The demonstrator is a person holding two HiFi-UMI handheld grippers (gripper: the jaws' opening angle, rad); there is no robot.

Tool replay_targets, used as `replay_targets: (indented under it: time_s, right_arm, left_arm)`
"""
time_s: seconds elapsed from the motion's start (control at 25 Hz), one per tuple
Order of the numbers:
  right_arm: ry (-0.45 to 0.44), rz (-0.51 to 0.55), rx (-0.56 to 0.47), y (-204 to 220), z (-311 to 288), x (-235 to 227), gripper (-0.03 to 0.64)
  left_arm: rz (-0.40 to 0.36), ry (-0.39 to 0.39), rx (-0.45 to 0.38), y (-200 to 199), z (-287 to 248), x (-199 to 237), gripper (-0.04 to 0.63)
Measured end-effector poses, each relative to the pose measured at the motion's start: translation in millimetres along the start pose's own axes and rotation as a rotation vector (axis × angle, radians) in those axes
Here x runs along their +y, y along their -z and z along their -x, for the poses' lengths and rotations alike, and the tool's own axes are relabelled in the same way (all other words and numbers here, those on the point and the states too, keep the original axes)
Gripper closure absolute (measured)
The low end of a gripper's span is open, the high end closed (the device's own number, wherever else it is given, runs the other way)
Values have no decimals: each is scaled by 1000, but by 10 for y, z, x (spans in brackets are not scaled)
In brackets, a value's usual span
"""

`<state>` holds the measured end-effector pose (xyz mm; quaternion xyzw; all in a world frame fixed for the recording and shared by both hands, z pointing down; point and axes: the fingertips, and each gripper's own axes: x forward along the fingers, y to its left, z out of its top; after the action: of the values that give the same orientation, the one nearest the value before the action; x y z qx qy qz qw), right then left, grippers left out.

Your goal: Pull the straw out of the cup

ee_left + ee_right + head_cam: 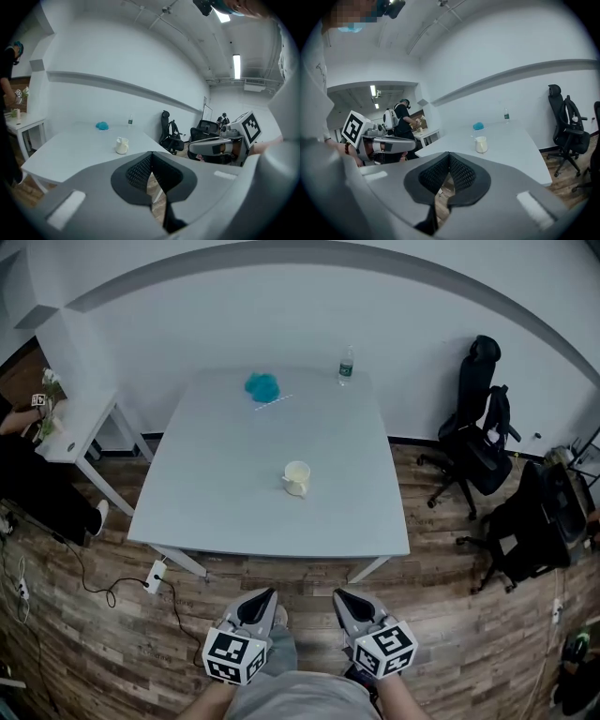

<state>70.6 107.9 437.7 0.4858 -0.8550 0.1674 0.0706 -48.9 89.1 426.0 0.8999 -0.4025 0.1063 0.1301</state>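
The left gripper (267, 594) and right gripper (339, 596) hang short of the table (216, 484), both jaw pairs pressed together and empty. The cream cup (297, 477) stands mid-table, too small to tell whether a straw is in it. Farther off are a blue lump (262, 386) and a water bottle (346, 366).

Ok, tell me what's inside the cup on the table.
From the head view, the cup shows only a pale interior, with nothing sticking out. Its bottom is hidden by its wall and too small to tell.
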Motion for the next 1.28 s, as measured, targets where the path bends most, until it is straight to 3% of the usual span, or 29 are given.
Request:
replay_targets:
  time_s: [0.52, 0.84, 1.28]
  right_arm:
    - [42, 41, -37, -850, -1313, -416, 609]
    - [64, 49, -8, -913, -1468, -693, 609]
    - [0, 58, 24, -1055, -1810, -1063, 608]
  left_arm:
    - [-36, 57, -10, -712, -840, 1131, 577]
    - [-13, 71, 4, -803, -1194, 1272, 577]
    - [16, 20, 8, -945, -1556, 1394, 577]
